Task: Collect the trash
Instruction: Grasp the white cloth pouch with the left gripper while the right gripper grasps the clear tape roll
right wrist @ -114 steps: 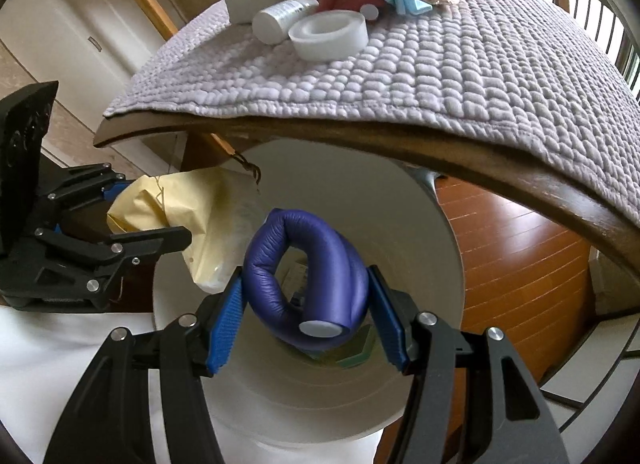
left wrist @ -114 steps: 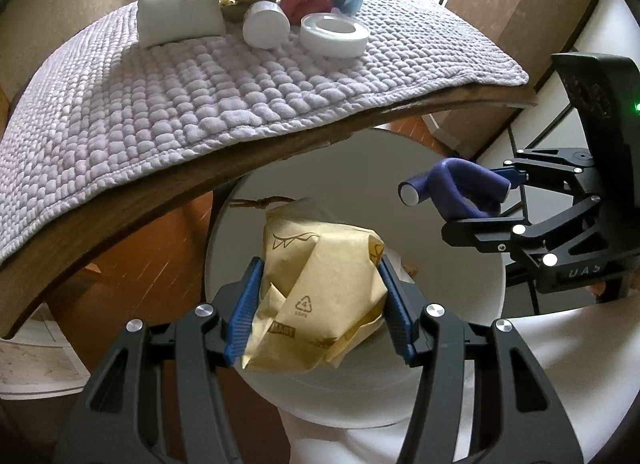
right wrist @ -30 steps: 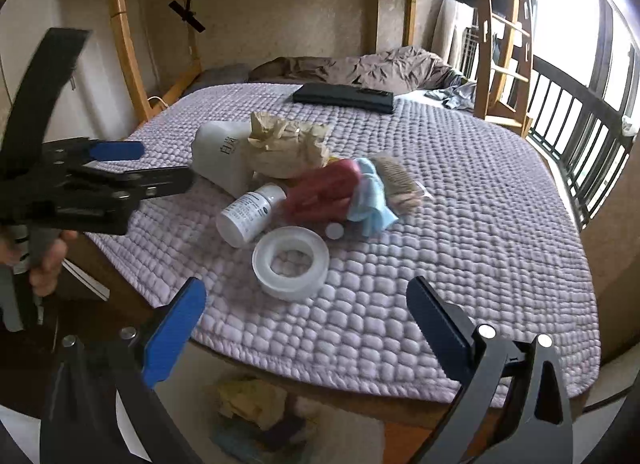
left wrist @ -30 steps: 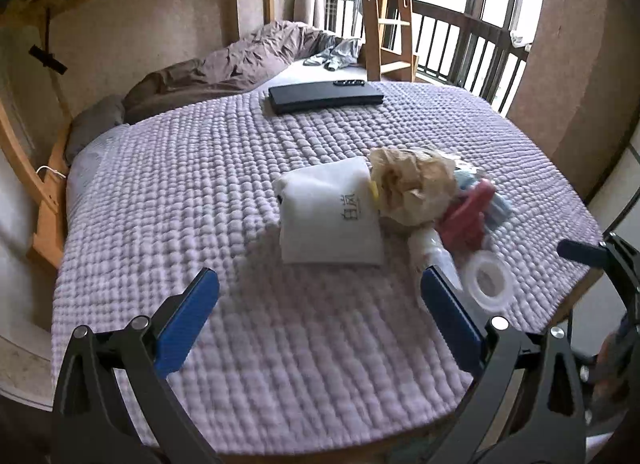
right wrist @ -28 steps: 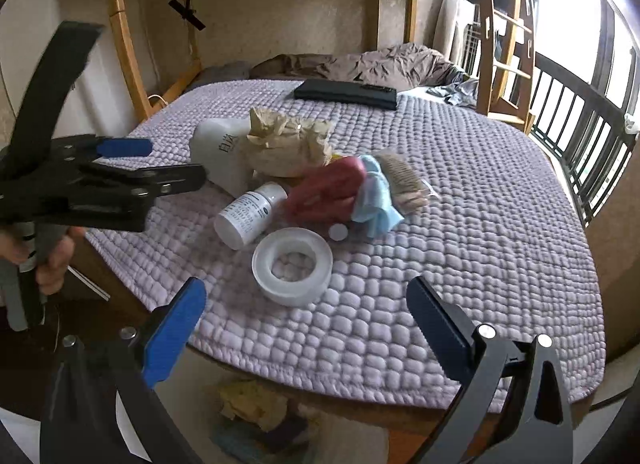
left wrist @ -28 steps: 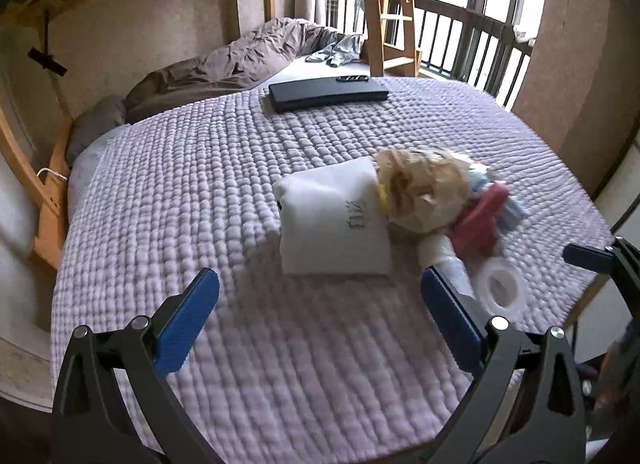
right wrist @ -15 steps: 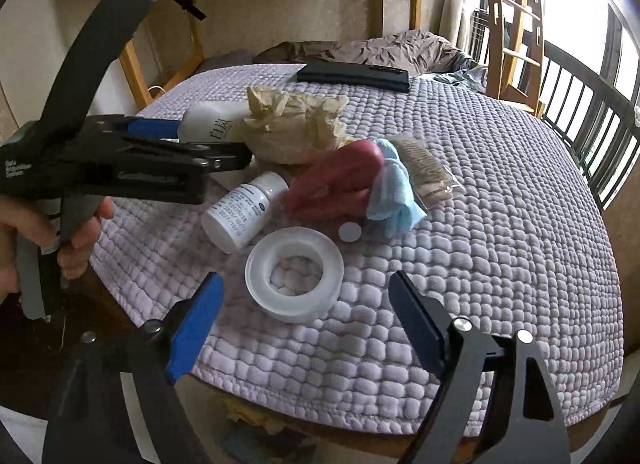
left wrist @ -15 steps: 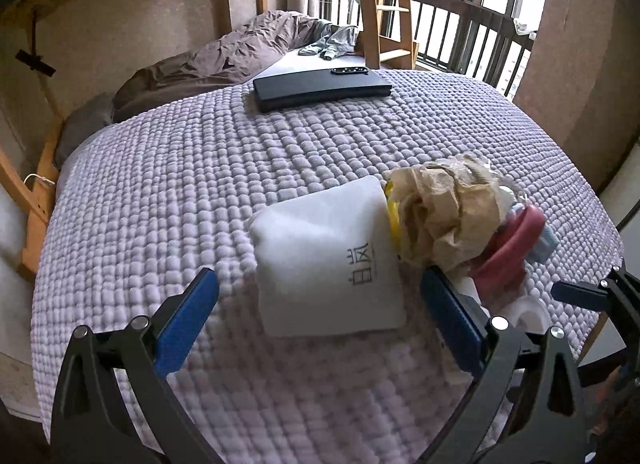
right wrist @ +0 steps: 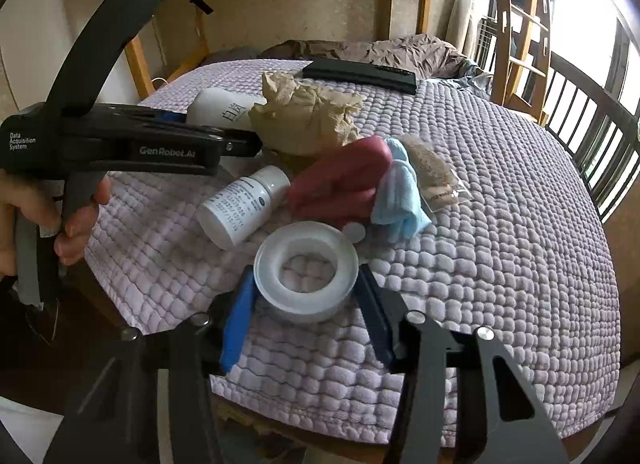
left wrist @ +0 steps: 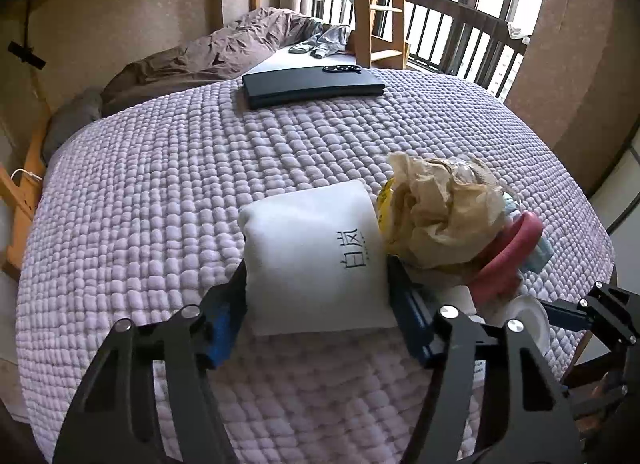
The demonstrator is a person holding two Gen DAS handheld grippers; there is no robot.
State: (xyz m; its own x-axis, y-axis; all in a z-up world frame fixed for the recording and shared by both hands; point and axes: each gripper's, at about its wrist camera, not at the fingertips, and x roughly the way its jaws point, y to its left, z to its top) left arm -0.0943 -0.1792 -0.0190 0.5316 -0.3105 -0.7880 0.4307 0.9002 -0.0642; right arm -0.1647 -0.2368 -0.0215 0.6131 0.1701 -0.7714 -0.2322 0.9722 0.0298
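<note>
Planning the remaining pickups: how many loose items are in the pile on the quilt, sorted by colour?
White: 3 - pouch, bottle, tape roll
Tan/brown: 2 - crumpled paper, clear packet
Red: 1 - bent foam piece
Blue: 1 - cloth
Total: 7

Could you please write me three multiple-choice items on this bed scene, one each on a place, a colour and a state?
1. Where does the tape roll lie?
A. under the crumpled paper
B. on the quilt, between the right gripper fingers
C. on the black case

2. What colour is the cloth beside the red item?
A. light blue
B. green
C. black

3. How does the white bottle rest?
A. upright
B. on its side
C. upside down

Answers: 1 B, the closing fingers flank it; 2 A, it shows pale blue; 3 B, its cap points sideways.
</note>
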